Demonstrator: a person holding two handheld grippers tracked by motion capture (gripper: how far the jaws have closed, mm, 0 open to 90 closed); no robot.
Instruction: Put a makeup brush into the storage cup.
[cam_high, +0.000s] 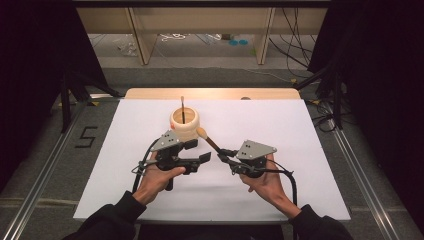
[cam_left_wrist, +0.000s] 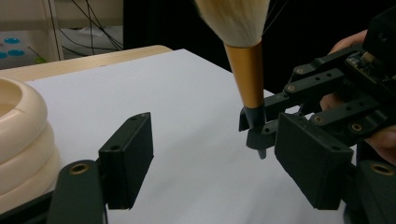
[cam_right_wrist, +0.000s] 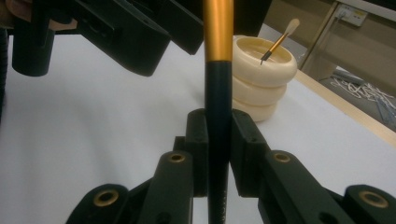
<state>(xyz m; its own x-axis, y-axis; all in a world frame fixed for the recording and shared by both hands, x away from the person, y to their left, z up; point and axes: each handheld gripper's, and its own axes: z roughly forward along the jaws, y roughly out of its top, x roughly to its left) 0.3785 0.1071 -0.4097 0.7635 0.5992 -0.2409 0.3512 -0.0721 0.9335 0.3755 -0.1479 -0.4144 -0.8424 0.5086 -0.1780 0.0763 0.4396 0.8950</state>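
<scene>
Glossy gold-and-black brush handle (cam_right_wrist: 218, 70), soft pale bristles (cam_left_wrist: 233, 21), smooth cream holder (cam_right_wrist: 264, 74).

One readable mark here: a black "5" (cam_high: 86, 137) sits on the grey floor (cam_high: 50, 125) left of the table (cam_high: 280, 120) (nothing else legible).

Gold-and-black brush (cam_right_wrist: 218, 84) tilted, bristles near cream holder (cam_high: 184, 122).

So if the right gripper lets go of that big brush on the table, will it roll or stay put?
Likely to roll: the brush has a round, smooth handle, clamped by the right gripper at its dark end. The tapered handle would probably make it curve, not run straight. The soft bristle head may drag and slow it. It looks stiff and light.
</scene>
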